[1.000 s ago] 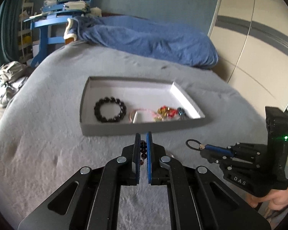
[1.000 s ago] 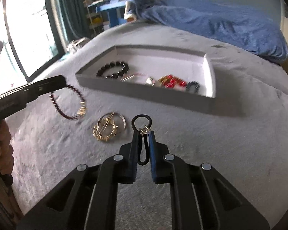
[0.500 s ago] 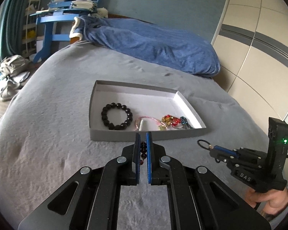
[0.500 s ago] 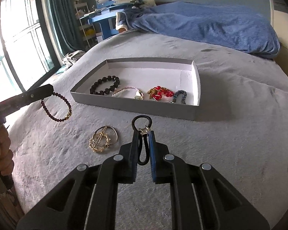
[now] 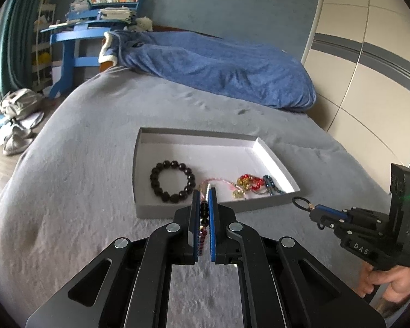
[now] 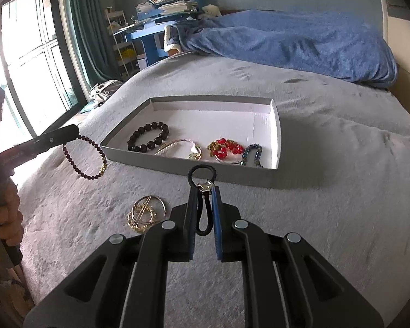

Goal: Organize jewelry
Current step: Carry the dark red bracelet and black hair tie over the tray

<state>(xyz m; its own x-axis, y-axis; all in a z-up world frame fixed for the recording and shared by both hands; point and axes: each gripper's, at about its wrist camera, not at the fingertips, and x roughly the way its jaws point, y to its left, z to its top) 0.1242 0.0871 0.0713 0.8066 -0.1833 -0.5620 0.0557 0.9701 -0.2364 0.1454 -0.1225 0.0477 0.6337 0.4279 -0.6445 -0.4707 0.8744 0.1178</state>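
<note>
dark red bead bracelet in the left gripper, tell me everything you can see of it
The dark red bead bracelet is a loop of small, round, glossy maroon beads with a short run of gold-coloured beads at its lower right. The left gripper is shut on its top, and the rest hangs freely in the air above the grey bedspread, left of the grey tray, touching neither. In the left wrist view only a few beads show between the blue pads.
</note>
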